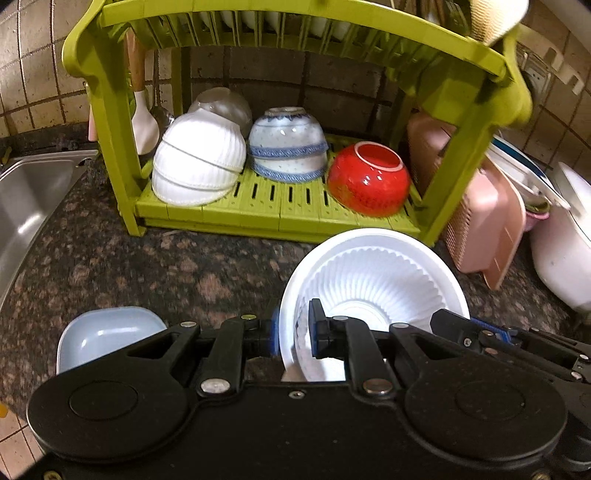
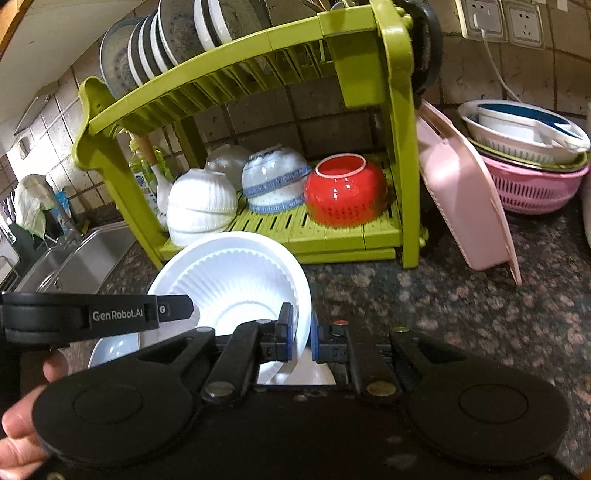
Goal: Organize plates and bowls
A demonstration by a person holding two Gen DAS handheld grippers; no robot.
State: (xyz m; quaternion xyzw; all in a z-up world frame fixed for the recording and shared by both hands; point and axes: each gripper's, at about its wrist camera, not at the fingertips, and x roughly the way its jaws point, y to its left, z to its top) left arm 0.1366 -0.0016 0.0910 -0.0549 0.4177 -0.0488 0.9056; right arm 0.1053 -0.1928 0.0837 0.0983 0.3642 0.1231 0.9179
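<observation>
place: a home kitchen
surface: dark speckled stone [image 1: 177,266]
walls: small square tiles, with wall sockets [image 2: 502,18]
sink: stainless steel basin [image 1: 26,199] set in at the left
storage: green dish rack [image 2: 243,88] with plates above, upturned bowls below
extras: pink colander [image 2: 535,188]

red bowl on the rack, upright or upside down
Upside down: the red bowl rests rim-down on the rack's lower shelf, its foot ring facing up.

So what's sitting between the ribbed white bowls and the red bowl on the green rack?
The upside-down blue-patterned bowls, stacked, stand between the white bowls and the red bowl on the rack; both views show it.
</observation>
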